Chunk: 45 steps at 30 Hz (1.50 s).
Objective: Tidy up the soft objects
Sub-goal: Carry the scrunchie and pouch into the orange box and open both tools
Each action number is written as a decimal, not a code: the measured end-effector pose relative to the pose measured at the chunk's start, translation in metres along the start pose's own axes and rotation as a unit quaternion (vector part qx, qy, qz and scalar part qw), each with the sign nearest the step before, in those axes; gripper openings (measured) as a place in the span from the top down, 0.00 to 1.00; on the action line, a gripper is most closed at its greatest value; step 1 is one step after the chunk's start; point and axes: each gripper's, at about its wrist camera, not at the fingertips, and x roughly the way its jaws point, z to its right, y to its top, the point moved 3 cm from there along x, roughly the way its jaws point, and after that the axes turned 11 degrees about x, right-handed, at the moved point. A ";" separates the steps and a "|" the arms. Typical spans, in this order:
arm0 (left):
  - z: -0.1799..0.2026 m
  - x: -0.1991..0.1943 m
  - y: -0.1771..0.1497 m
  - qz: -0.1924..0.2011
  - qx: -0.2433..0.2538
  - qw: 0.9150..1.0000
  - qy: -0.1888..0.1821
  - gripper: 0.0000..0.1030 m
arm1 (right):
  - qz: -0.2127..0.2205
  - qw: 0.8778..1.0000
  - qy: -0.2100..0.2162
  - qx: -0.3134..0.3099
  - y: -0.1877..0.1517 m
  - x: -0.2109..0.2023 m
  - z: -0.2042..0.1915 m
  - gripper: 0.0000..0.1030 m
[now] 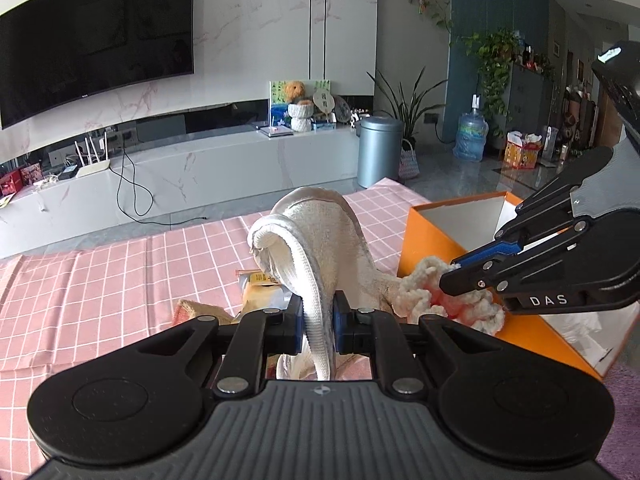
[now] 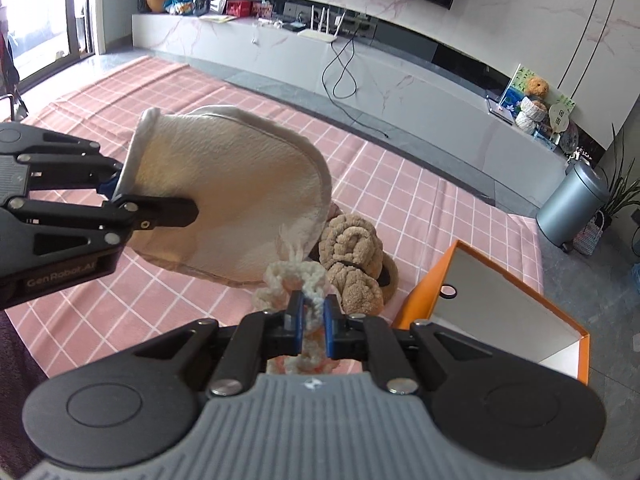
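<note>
**Both grippers loaded beside the orange box**

Left wrist view: the left hand-held gripper [image 1: 318, 322] is pinched on the piped rim of a cream mitt [image 1: 320, 232], lifted clear of the pink checked cloth [image 1: 100, 272], probably for the orange box [image 1: 436, 248] nearby.

Right wrist view: the right hand-held gripper [image 2: 309, 320] is clamped tight on a cream crochet piece [image 2: 296, 276], above a brown plush toy [image 2: 356, 256] lying on the worktop. Behind runs a marble TV console [image 2: 400, 80].
</note>
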 end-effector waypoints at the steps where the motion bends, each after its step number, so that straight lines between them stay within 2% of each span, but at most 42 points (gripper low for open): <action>1: 0.000 -0.003 0.000 0.002 0.000 1.000 0.001 0.85 | 0.003 1.000 0.001 0.001 -0.001 -0.004 -0.001 0.93; 15: 0.004 -0.034 0.001 0.015 0.001 0.999 0.028 0.85 | 0.063 0.998 0.009 0.000 -0.004 -0.063 0.000 0.93; 22: 0.015 -0.050 0.020 0.045 0.016 0.999 0.023 0.85 | 0.096 0.995 -0.013 0.001 -0.004 -0.101 0.014 0.93; 29: 0.040 -0.050 0.044 0.069 0.043 0.997 0.004 0.85 | 0.100 0.994 -0.048 0.013 -0.013 -0.123 0.041 0.93; 37: 0.088 -0.018 0.066 0.069 0.089 0.993 -0.045 0.85 | 0.076 0.992 -0.086 0.043 -0.035 -0.115 0.097 0.93; 42: 0.121 0.017 0.073 0.040 0.123 0.989 -0.076 0.85 | 0.050 0.993 -0.086 0.064 -0.054 -0.086 0.134 0.93; 45: 0.138 0.041 0.070 0.017 0.149 0.985 -0.088 0.85 | 0.039 0.994 -0.086 0.055 -0.062 -0.064 0.149 0.93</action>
